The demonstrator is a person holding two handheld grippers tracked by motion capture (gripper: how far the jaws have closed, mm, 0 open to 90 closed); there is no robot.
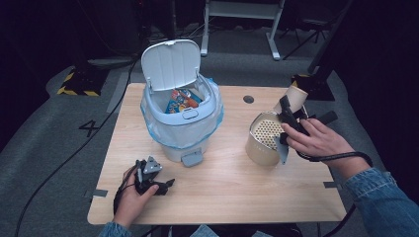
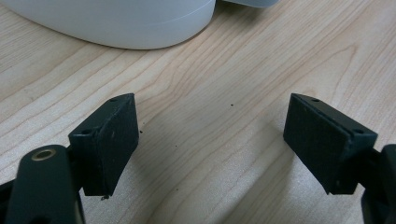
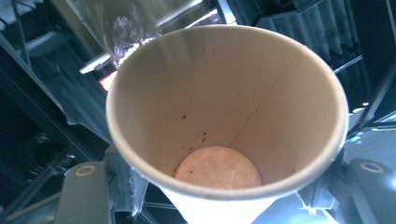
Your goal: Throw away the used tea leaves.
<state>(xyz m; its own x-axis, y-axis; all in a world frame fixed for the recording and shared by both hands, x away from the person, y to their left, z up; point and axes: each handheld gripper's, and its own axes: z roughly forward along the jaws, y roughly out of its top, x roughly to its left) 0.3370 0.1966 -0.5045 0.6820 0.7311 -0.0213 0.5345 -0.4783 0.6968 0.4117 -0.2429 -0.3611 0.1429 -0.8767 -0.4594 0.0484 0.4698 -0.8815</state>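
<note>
Dark room all round, cables on the grey floor, and a pale wooden counter [image 1: 222, 187] lit in the middle. On its far left stands a white pedal bin [image 1: 182, 123], lid up, blue liner showing, a colourful wrapper already lying inside. Over on the right, the right tool [image 1: 291, 111] is clenched on a brown paper cup [image 1: 296, 95] — held up above a perforated metal canister [image 1: 264, 138]. From the right gripper view that cup [image 3: 224, 116] looks empty, a few dark specks on its wall and a bare bottom. The left tool [image 1: 148, 175] rests on the near left of the counter, jaws spread wide over bare wood, grasping nothing. My read — the cup is picked up, and the carry across to the open bin and the drop are still to come.
</note>
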